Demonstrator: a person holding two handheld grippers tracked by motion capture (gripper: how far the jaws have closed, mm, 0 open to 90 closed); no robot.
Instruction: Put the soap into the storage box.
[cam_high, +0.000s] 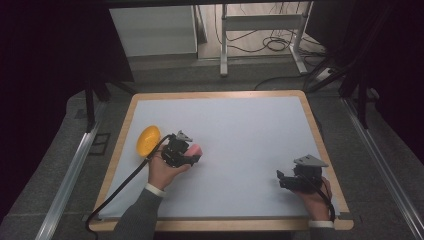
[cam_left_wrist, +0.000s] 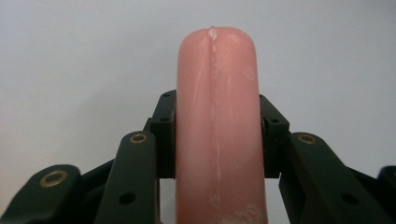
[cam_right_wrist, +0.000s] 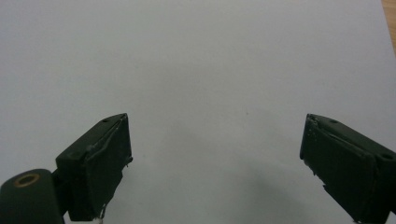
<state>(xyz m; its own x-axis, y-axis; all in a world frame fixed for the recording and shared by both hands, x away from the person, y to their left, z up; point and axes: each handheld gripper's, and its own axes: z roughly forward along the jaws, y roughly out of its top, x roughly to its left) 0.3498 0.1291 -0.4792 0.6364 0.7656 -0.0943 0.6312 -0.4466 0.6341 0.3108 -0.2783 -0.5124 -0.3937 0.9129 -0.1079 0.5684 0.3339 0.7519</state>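
High view has my left gripper (cam_high: 192, 156) clamped on the pink sausage (cam_high: 194, 149), yellow bowl (cam_high: 148, 140) just left awaiting it, right gripper (cam_high: 281, 176) wide open, empty.

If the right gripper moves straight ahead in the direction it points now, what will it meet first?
Probably nothing: the right gripper stands open over the bare white table mat, and its own view shows no object ahead. In the high view it points left, roughly toward the pink sausage-shaped toy, which is far away.
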